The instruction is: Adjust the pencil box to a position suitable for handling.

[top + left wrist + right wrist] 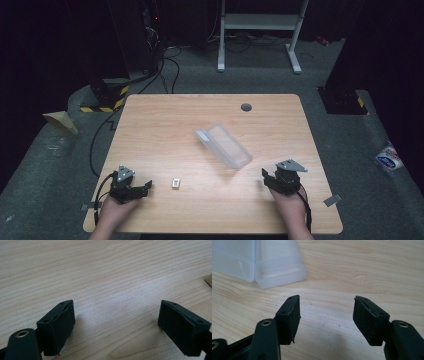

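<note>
Resting low at the near edge of the desk (150, 107), both grippers sit apart from the work: a clear plastic box (223, 145) lies slantwise near the middle, and a small white block (175, 183) lies just ahead of the left gripper (146, 187). The right gripper (264, 177) points toward the box's near corner, which shows at the top left of the right gripper view (279, 277), close ahead but untouched.

Trouble from here would likely come from the box itself: it looks light and smooth, so jaws closing off-centre on that corner could push it sliding across the wood or tip it rather than grip it. The block looks small enough to skid aside or slip out if pinched at an edge.

Jaws of the left gripper stand wide apart over bare wood, holding nothing. Those of the right gripper are about half open, also empty, with only desk grain between them.
</note>
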`<state>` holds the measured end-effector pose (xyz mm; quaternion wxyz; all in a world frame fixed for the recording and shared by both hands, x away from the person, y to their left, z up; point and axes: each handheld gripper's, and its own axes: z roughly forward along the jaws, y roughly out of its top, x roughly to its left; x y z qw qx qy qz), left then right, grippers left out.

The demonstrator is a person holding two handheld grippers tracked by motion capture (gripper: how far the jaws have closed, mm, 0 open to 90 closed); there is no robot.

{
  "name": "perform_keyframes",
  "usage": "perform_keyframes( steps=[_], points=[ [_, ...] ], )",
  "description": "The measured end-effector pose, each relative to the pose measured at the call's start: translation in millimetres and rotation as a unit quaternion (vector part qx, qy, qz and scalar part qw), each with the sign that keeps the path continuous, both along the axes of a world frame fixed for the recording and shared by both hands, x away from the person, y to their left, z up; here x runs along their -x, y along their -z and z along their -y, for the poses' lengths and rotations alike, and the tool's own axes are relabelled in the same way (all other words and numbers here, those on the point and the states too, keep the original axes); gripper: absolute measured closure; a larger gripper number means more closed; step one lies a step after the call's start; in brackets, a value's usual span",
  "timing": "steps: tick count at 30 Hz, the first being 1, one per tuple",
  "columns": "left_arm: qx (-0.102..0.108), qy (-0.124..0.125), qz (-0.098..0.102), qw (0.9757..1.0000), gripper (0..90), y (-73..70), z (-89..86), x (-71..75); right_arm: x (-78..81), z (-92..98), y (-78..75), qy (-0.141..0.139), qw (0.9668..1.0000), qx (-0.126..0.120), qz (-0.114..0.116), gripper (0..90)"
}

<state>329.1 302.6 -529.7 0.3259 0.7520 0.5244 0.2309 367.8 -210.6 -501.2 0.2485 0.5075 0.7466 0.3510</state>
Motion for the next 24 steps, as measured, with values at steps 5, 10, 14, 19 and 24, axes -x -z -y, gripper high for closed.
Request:
perform_keyframes(
  steps=[5,10,14,19,24],
  points=[
    [0.000,-0.001,0.000,1.0000,13.9,0.0,0.0,-0.1,-8.1,-18.5,-6.0,-0.019,0.9998,-0.001,0.003,41.8],
    [0.001,-0.003,0.000,1.0000,13.7,0.2,0.5,-0.4,-19.6,-33.4,-8.4,-0.030,0.9995,0.010,0.009,44.5],
    [0.001,-0.004,0.000,1.0000,13.7,0.2,0.6,-0.4,-30.6,-42.8,-9.1,-0.034,0.9993,0.013,0.007,46.9],
    [0.001,-0.004,0.000,1.0000,13.7,0.1,0.5,-0.4,-45.3,-49.9,-10.5,-0.031,0.9995,0.010,0.004,51.8],
    [0.001,-0.004,0.000,1.0000,13.7,0.1,0.6,-0.5,-59.4,-53.6,-10.0,-0.028,0.9996,0.010,-0.001,55.8]
  ],
)
